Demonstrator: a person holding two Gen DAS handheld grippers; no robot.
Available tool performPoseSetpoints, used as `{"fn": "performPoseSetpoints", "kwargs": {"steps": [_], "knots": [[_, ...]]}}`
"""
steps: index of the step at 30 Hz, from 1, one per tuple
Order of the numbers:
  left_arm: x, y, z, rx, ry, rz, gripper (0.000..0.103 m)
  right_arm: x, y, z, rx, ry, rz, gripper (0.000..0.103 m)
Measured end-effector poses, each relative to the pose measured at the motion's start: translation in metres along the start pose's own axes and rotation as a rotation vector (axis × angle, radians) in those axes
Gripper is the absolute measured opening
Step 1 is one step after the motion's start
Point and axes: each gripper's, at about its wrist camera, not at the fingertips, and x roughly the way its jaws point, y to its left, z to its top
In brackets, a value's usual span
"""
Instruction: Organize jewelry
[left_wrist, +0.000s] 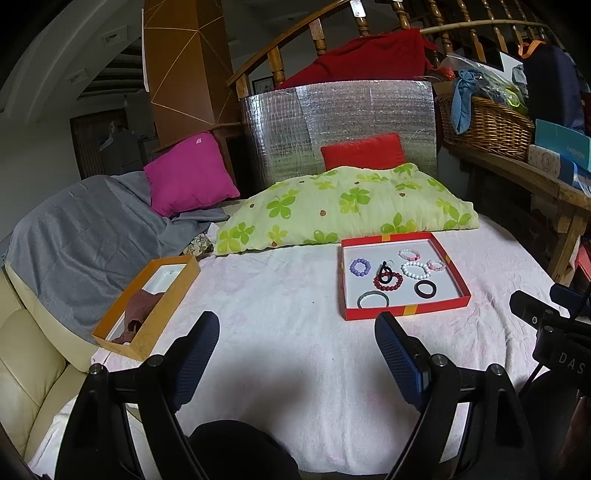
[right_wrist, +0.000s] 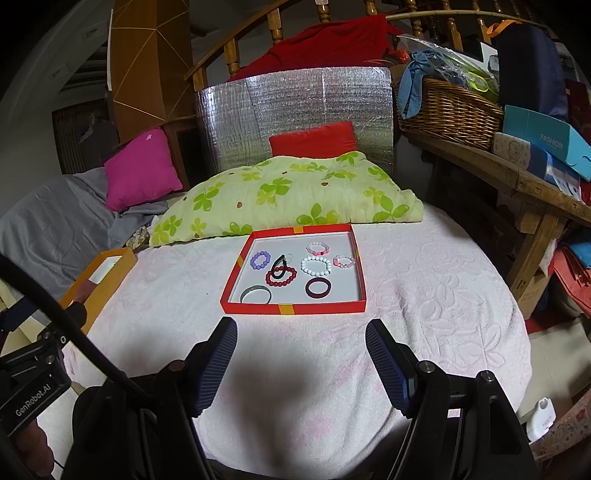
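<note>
A matt, embossed pale-pink cloth bedspread (right_wrist: 424, 314) is lying under a red cardboard tray (right_wrist: 295, 308) with a smooth white floor. At its twelve o'clock a crinkled silver foil panel (right_wrist: 295, 107) is glinting; at two o'clock a rough woven wicker basket (right_wrist: 450, 110) is sitting on a worn wooden bench (right_wrist: 517, 177). Glossy white beaded bracelet (right_wrist: 316, 266) is shining in the tray.

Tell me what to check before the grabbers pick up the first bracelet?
1. Left gripper open, nothing between its fingers: ok.
2. Right gripper open, holding nothing: ok.
3. Shallow red cardboard tray sits flat on the pale pink textured bedcover: ok.
4. Dark red bead bracelet free to lift: not ok, a black loop lies across it.
5. Orange cardboard box has room: cannot tell, a dark red piece partly fills it.
</note>
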Motion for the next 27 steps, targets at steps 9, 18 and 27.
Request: {"fn": "performPoseSetpoints", "kwargs": {"steps": [9,18,27], "knots": [[0.0000,-0.0009,-0.0004,0.001,0.001,0.000,0.087,-0.0001,0.0003,0.0007,0.001,0.003,0.003,0.076],[0.0017,-0.0004,-0.0007,0.003,0.007,0.002,0.087,0.0012,0.0012,0.0009,0.004,0.006,0.004,0.076],[0.0048,0.0012,0.0057,0.002,-0.003,-0.004,0.087,0.0029,0.0025,0.0077,-0.007,-0.012,-0.007,0.076]]}}
